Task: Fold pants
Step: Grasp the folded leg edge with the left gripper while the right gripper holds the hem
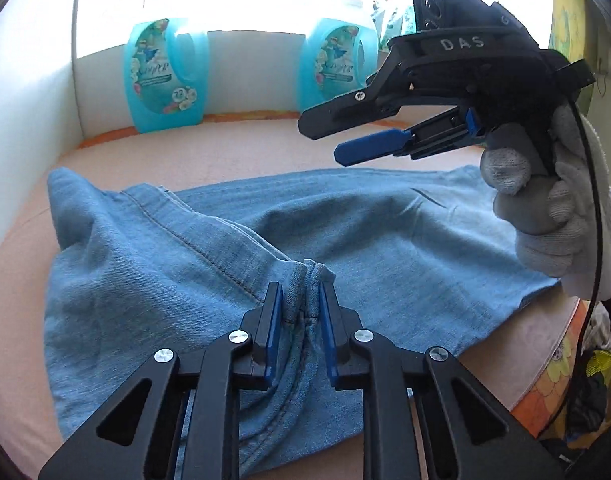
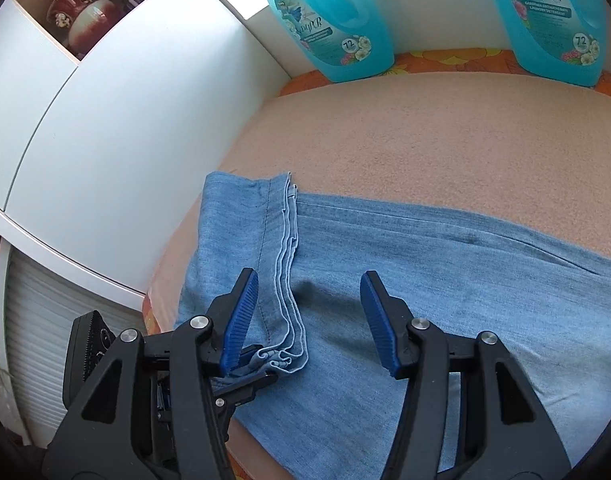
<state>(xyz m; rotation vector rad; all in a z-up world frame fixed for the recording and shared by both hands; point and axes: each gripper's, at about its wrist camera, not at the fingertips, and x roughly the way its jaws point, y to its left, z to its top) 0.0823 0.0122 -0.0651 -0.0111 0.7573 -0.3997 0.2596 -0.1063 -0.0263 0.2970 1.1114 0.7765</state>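
Observation:
Light blue denim pants [image 1: 385, 232] lie folded across a beige padded surface [image 2: 425, 140]. At the bottom of the left wrist view, my left gripper [image 1: 301, 296] is shut on a raised fold of the denim along a seam, with both blue pads pressing it. The right wrist view shows the same grip low down, where my left gripper [image 2: 261, 366] pinches the stacked hem edges of the pants [image 2: 445, 280]. My right gripper [image 2: 309, 278] hangs open above the cloth with nothing between its fingers. A gloved hand [image 1: 553, 216] holds that right gripper [image 1: 323, 140] above the pants' far side.
Two turquoise detergent bottles [image 1: 165, 76] [image 1: 337, 64] stand at the back against a white wall. A white cabinet [image 2: 105, 120] borders the surface on the left, with a vase [image 2: 81, 16] in its niche. An orange floral cloth [image 1: 545, 380] covers the surface's near right edge.

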